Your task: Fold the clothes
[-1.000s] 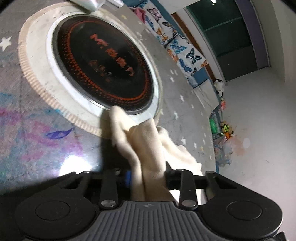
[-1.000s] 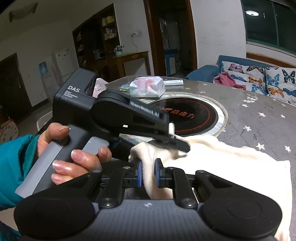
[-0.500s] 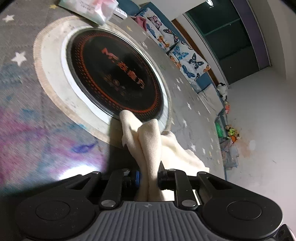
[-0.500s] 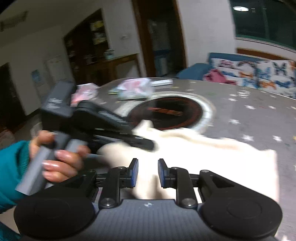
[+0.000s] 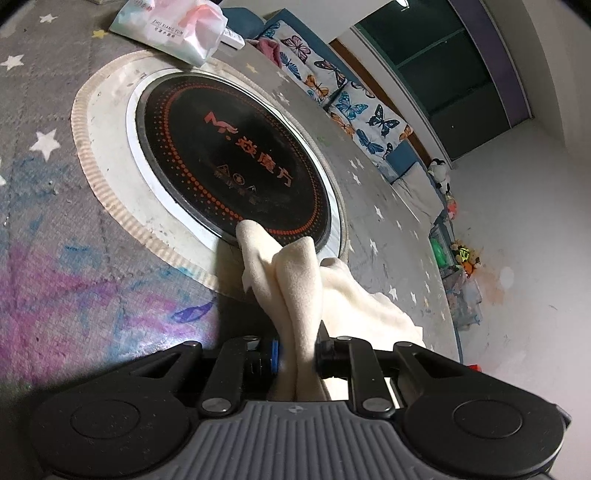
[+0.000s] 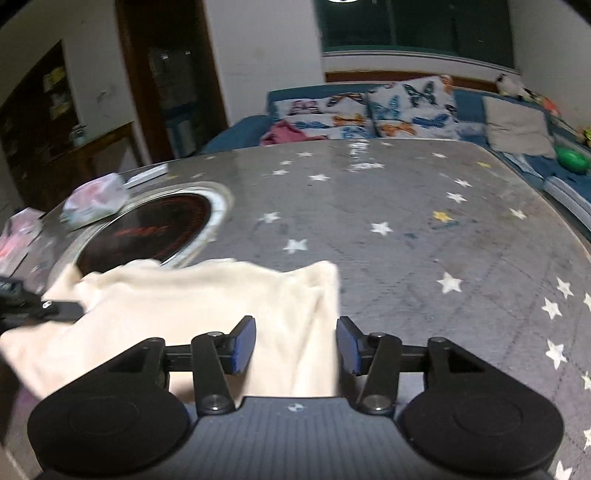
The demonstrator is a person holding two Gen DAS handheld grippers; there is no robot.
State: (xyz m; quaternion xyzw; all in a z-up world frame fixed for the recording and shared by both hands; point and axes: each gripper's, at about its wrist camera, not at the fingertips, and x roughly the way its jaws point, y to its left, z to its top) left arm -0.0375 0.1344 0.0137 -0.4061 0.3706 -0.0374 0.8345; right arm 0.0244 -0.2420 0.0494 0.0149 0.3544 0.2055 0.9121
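Note:
A cream cloth (image 5: 295, 291) is bunched between the jaws of my left gripper (image 5: 297, 356), which is shut on it just above the table near the round black cooktop (image 5: 236, 162). In the right wrist view the same cloth (image 6: 192, 306) lies spread on the grey star-patterned table (image 6: 406, 240). My right gripper (image 6: 295, 343) is open, its jaws wide apart over the cloth's right edge, holding nothing. The tip of the left gripper shows at the left edge of that view (image 6: 48, 308).
A tissue pack (image 5: 177, 26) lies beyond the cooktop, also in the right wrist view (image 6: 96, 201). A blue sofa with butterfly cushions (image 6: 388, 107) stands behind the table. The table's right edge (image 6: 576, 236) is near.
My right gripper has let go of the cloth, opened wide and swung right toward the cloth's right edge. My left gripper stays shut on the cloth and has drawn back slightly.

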